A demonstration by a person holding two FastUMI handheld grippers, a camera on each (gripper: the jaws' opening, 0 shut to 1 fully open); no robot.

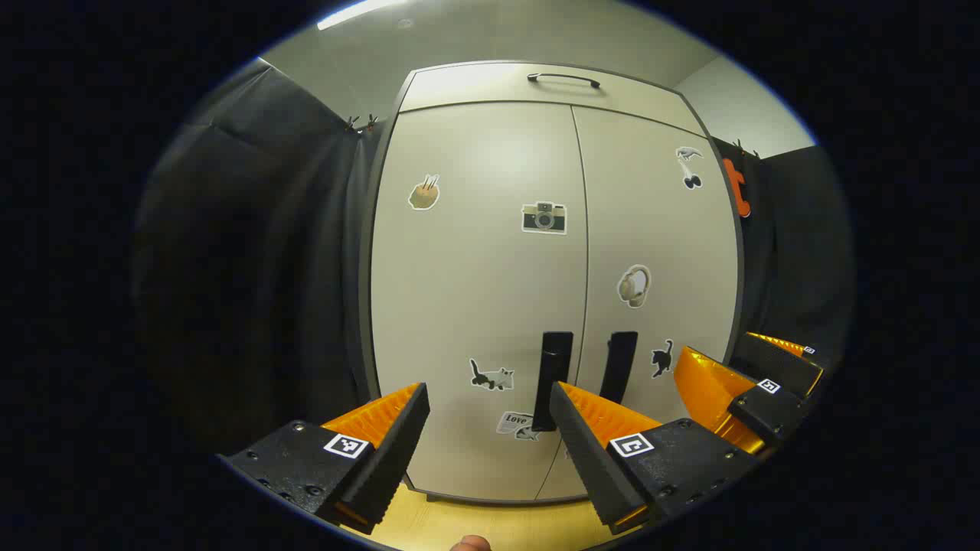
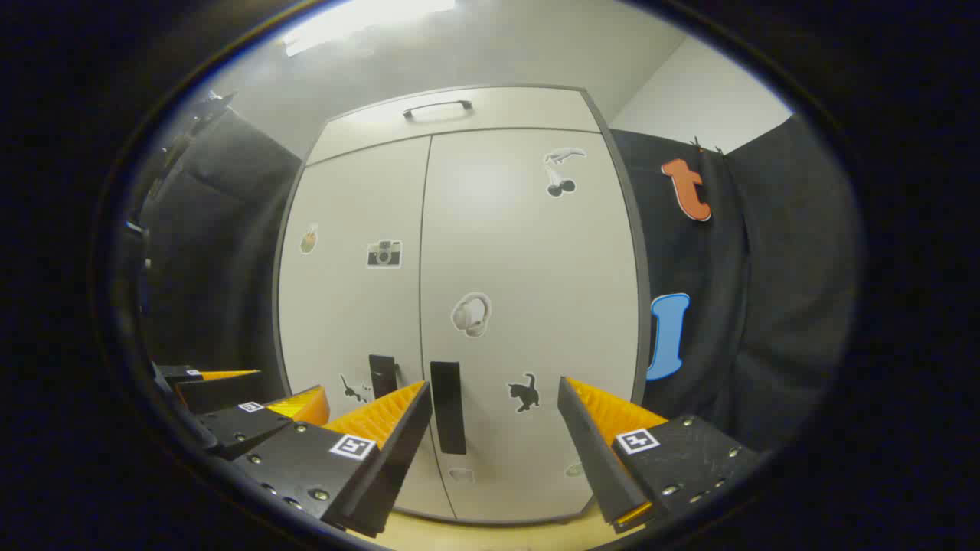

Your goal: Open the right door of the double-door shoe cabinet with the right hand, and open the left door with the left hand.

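Both grippers' fingers [image 1: 413,405] [image 2: 417,405] spread wide, empty, short of closed shoe cabinet [image 1: 490,291] doors.

The pale grey-white shoe cabinet [image 1: 490,291] has black door handles [image 1: 553,379], picture stickers [image 1: 543,217], and a light wooden floor [image 1: 459,524].

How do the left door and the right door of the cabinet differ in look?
1. The left door bears a camera sticker; the right door bears a headphones sticker.
2. The cat sticker low on the left door is grey and white; the one on the right door is black.
Both are shut, pale, each with a dark upright handle beside the middle seam.
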